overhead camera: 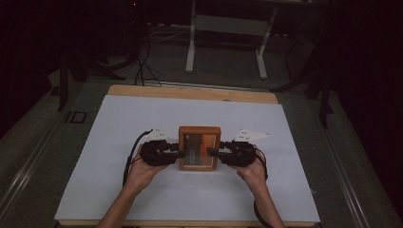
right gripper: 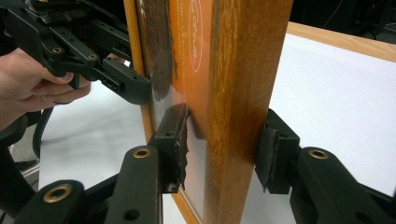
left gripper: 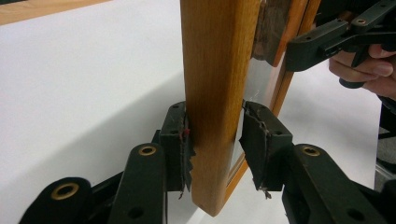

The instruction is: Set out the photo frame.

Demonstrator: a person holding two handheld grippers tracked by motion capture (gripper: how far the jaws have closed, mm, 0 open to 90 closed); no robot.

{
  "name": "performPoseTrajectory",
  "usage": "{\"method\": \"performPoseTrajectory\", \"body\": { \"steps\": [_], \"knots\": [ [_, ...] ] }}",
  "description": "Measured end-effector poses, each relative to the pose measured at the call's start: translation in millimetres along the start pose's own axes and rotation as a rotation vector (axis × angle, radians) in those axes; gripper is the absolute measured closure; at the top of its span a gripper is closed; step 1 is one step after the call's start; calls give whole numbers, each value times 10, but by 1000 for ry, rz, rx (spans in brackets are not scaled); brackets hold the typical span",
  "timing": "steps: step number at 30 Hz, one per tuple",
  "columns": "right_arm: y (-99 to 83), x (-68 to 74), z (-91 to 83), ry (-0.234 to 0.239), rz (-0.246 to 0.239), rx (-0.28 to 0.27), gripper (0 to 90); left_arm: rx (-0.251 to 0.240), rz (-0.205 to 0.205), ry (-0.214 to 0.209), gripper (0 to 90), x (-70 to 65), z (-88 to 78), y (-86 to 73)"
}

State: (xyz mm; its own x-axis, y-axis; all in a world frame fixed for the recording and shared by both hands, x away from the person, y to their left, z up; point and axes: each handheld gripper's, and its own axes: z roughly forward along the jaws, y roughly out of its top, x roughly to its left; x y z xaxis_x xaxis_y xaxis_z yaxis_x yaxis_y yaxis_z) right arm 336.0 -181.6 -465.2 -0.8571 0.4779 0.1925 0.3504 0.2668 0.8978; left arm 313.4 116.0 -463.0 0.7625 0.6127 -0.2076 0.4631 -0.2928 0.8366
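A wooden picture frame point(overhead camera: 199, 147) with an orange picture under glass hangs flat just above the white sheet point(overhead camera: 142, 190), between my two grippers. My left gripper point(overhead camera: 180, 153) clamps its left rail point(left gripper: 215, 93), one pad on each face. My right gripper point(overhead camera: 211, 152) straddles the right rail point(right gripper: 243, 93). There the pad point(right gripper: 271, 154) on the back touches the wood, while the pad point(right gripper: 175, 140) on the picture side stands a little off it. The right gripper point(left gripper: 327, 42) also appears in the left gripper view, and the left gripper point(right gripper: 116, 79) in the right gripper view.
The white sheet covers most of a wooden table point(overhead camera: 190, 92), with bare room on all sides of the frame. Cables point(overhead camera: 129, 161) trail from the grippers toward the person. Beyond the table are a white desk stand point(overhead camera: 190, 42) and a dark floor.
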Motion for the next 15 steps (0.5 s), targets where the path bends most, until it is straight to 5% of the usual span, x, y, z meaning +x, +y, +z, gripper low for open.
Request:
{"method": "performPoseTrajectory", "body": {
  "steps": [15],
  "knots": [
    [-38, -2, 98, 7, 35, 20, 574, 40, -19, 10, 630, 44, -12, -30]
  ]
}}
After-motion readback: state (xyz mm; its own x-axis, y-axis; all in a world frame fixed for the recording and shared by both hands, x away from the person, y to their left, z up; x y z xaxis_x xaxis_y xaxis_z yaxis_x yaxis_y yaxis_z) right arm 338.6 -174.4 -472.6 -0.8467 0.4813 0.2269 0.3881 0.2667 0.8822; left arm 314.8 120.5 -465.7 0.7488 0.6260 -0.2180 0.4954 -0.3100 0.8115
